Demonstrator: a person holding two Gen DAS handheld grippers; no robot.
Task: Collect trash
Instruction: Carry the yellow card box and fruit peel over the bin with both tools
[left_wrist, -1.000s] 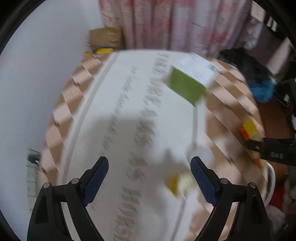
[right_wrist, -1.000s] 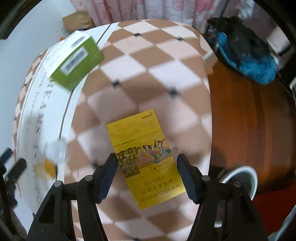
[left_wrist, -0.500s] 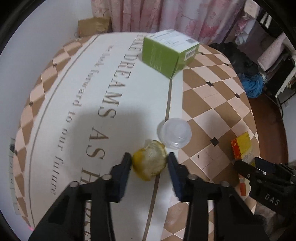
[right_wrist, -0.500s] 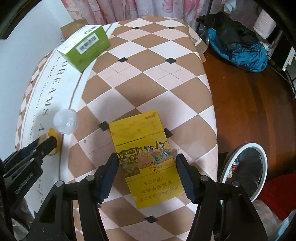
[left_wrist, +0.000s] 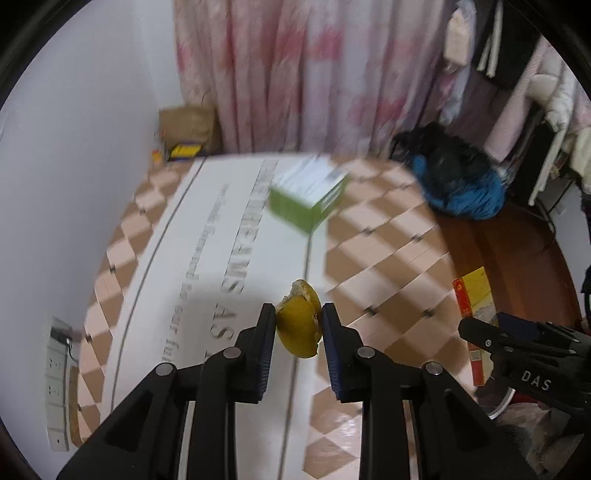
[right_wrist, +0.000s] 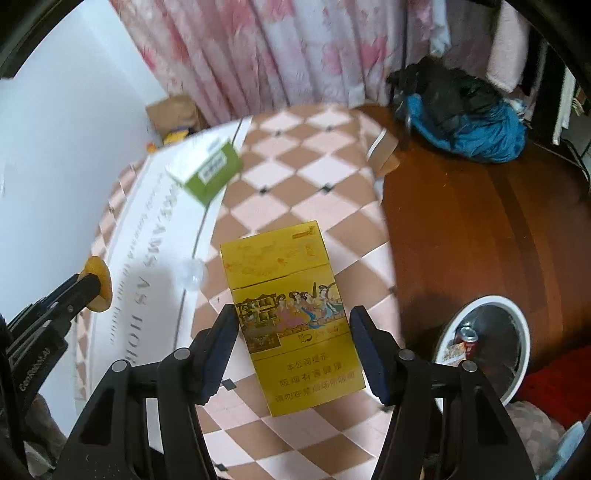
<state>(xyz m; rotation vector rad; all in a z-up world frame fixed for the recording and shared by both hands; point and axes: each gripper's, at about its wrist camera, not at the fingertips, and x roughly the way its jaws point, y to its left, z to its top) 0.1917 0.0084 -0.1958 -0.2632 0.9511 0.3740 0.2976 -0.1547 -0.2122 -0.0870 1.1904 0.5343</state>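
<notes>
Left hand-held gripper (left_wrist: 298, 325): clenched on yellow fruit peel (left_wrist: 300, 326), lifted above worktop (left_wrist: 229, 236).
Right hand-held gripper (right_wrist: 291, 349): jaws apart, astride yellow cigarette pack (right_wrist: 291, 314); contact unclear.
Green box (right_wrist: 212, 173): far side of worktop.
Bin (right_wrist: 487, 343): on floor, right, holding a can.

Both wrist views look down, near, over one checkered table (left_wrist: 388, 258), sharing its green box (right_wrist: 212, 173).
</notes>
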